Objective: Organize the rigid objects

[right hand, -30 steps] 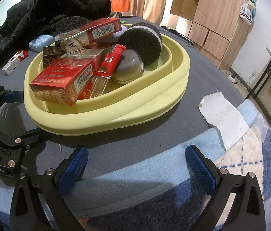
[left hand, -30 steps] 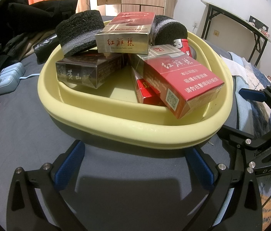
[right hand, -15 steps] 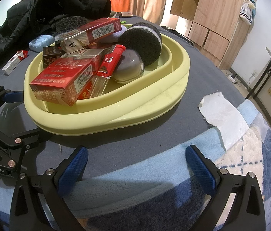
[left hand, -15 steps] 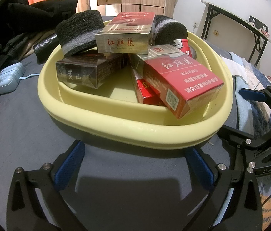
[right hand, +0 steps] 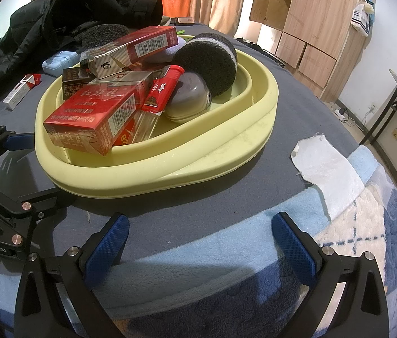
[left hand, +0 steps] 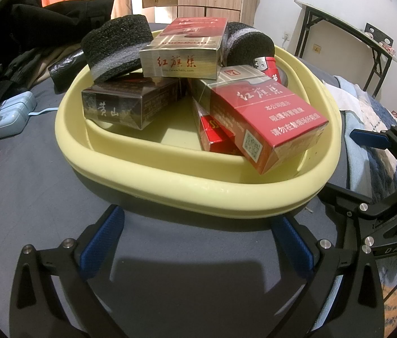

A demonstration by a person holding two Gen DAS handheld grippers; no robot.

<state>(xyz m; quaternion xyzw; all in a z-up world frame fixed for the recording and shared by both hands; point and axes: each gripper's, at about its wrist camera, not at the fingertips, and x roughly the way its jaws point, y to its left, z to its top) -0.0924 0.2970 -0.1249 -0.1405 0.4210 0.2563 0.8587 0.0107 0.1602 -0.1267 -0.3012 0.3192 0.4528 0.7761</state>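
Bright, even indoor light; sharp focus; soft shadows toward six o'clock; strong fisheye bending and dark corners.

Bare blanket (left hand: 184, 253) before the basin (left hand: 198, 194) (piled high with packs).

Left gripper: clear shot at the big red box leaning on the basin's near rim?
Probably yes. The left gripper is open and empty in front of the basin, and the red box overhangs the near rim, nothing lying on it.
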